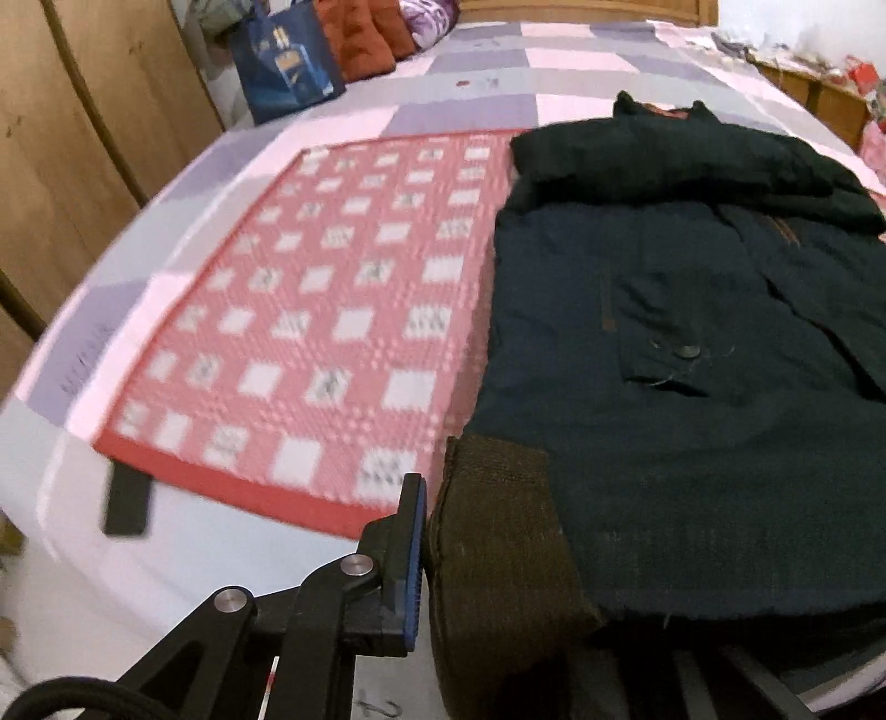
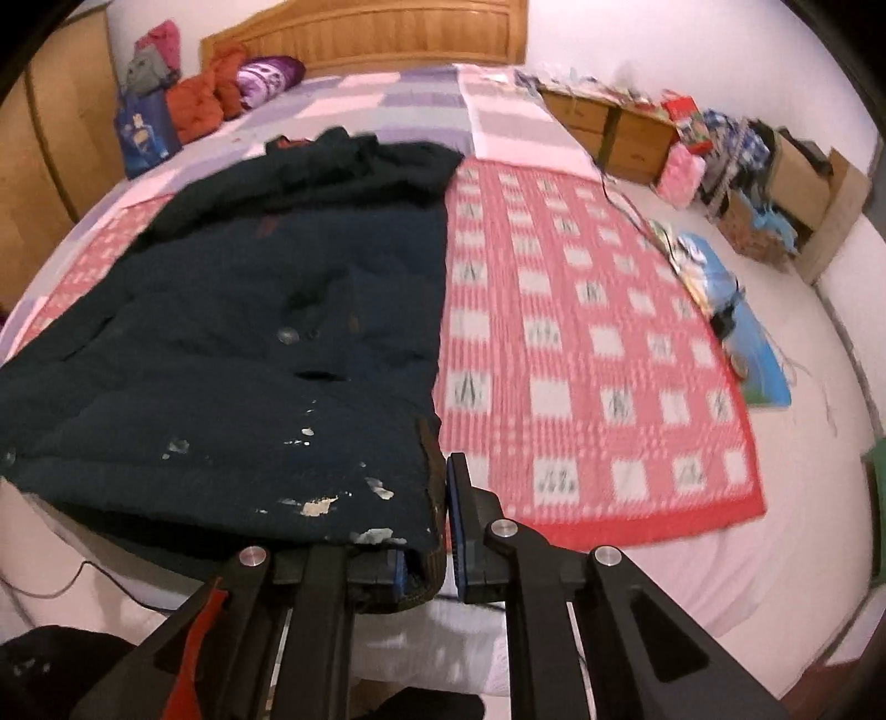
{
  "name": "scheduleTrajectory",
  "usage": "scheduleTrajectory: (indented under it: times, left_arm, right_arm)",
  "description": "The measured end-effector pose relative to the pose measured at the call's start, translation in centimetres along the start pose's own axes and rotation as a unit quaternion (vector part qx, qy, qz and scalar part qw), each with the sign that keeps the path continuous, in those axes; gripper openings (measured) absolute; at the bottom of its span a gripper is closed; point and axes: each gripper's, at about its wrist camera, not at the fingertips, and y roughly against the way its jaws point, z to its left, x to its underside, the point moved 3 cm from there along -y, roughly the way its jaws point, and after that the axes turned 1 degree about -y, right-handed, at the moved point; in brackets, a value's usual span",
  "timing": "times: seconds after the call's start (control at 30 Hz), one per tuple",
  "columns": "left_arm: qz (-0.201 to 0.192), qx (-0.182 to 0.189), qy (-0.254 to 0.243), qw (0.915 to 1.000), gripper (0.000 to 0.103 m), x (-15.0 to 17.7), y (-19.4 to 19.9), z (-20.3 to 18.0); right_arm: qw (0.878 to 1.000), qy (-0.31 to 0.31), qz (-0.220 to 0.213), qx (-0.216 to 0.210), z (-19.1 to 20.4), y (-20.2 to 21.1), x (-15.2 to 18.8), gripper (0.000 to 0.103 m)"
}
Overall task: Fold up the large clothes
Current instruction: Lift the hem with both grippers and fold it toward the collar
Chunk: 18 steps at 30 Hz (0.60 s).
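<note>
The dark jacket [image 1: 681,387] lay flat on the red checked mat [image 1: 310,332] spread over the bed [image 1: 470,72], its collar toward the headboard and its hem at the near edge. Its brown ribbed cuff [image 1: 493,531] hung at the bottom corner.

The left wrist view showed the jacket's left edge with bare mat beside it, a blue bag [image 1: 285,61] near the wardrobe [image 1: 83,111], and a small black strip [image 1: 128,501] on the sheet. Only one blue-padded finger of the left tool [image 1: 437,559] appeared there, pressed against the ribbed cuff; the other finger was hidden under the cloth, so whether it was clamped cannot be told.

The right wrist view showed what the left did not: pale flecks [image 2: 318,505] along the hem, a colourful card [image 2: 736,321] at the mat's far side, and cluttered boxes [image 2: 775,183] against the wall. The right tool [image 2: 426,531] was level with the bed's near edge, pointing toward the headboard [image 2: 376,33], its two blue pads closed on the hem corner, ribbed trim pinched between them.
</note>
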Motion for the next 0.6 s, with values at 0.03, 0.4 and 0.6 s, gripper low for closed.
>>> scheduleTrajectory:
  times: [0.03, 0.4, 0.6]
  left_arm:
    - [0.004, -0.004, 0.0, 1.0, 0.016, -1.0, 0.7, 0.0]
    - [0.055, -0.031, -0.007, 0.998, 0.016, -4.2, 8.3, -2.0]
    - [0.058, 0.03, -0.041, 0.997, 0.016, -8.7, 4.2, -1.8]
  right_arm:
    - [1.0, 0.003, 0.002, -0.004, -0.1, 0.5, -0.7, 0.012]
    - [0.998, 0.015, 0.017, -0.054, -3.9, 7.3, -7.6, 0.012]
    - [0.999, 0.016, 0.023, -0.018, -3.2, 9.0, -10.3, 0.011]
